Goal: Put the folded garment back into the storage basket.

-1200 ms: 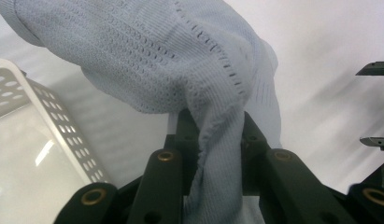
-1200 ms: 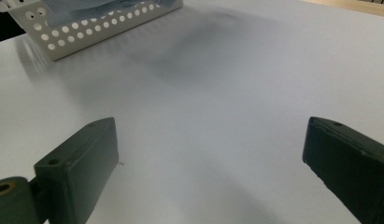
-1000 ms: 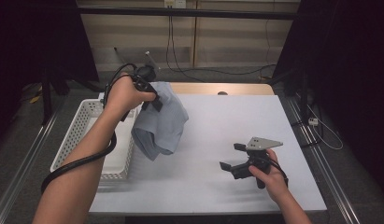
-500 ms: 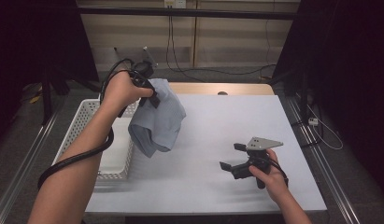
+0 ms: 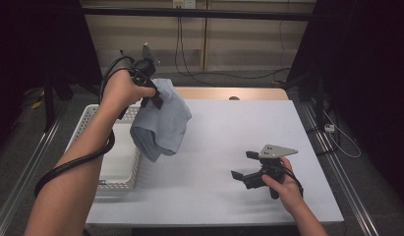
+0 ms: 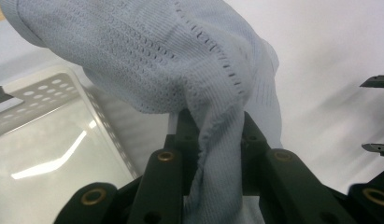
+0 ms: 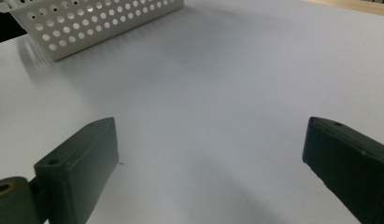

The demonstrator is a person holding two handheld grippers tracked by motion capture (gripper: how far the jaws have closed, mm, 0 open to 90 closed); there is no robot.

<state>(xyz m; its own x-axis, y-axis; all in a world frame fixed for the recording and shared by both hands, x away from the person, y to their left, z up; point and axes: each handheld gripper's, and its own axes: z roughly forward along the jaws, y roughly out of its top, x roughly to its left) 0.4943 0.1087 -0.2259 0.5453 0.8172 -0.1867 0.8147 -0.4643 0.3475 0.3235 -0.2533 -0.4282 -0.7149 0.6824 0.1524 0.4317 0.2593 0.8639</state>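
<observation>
High view, L to R: white basket [image 5: 102, 173] sits below and a bit left of the left claw [image 5: 151, 94], looks empty inside. Left claw is up in the air w/ jaws pinched tight on a bunched fold of the light-blue cloth [image 5: 162, 123]; rest of the cloth hangs under it, over the basket's near-side rim and the tabletop [image 5: 229, 147] edge beside it. Left gripper view confirms: cloth [image 6: 180, 70] squeezed between the jaws, basket [image 6: 54, 135] below. Right claw [image 5: 245, 164] rests low on the tabletop, well apart from cloth, jaws wide, nothing in them. Judged progress: pick-up done, lift done; left to do is carry over the basket, lower, let go. Roughly halfway.
</observation>
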